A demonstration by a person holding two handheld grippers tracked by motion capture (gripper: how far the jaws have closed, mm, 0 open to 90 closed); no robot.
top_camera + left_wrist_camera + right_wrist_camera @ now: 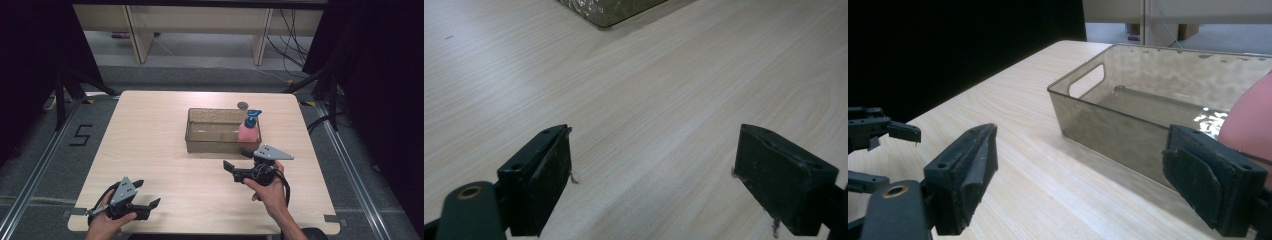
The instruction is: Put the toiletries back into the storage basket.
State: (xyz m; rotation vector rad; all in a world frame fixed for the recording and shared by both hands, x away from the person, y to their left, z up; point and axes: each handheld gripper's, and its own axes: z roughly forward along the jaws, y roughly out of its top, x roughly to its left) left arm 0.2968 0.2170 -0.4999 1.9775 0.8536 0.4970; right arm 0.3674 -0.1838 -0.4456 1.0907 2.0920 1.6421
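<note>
Right gripper (pixel 239 160): hovering just in front of the bin's near wall, jaws standing wide apart, nothing sitting between them.
Left gripper (pixel 148 194): resting low at the near left corner of the bench (pixel 150 145), jaws spread wide over bare wood, gripping nothing.
Pink bottle (pixel 248 131): standing upright with its blue pump top, sitting inside the bin at its right end, just beyond the right gripper.
Bin (pixel 212 145): clear brownish tray, lying mid-bench, right of centre, well apart from the left gripper.

Pale matt wood-grain table (pixel 165 150), glossy smoky translucent plastic bin (pixel 1108 117), pink plastic bottle (pixel 248 131)
</note>
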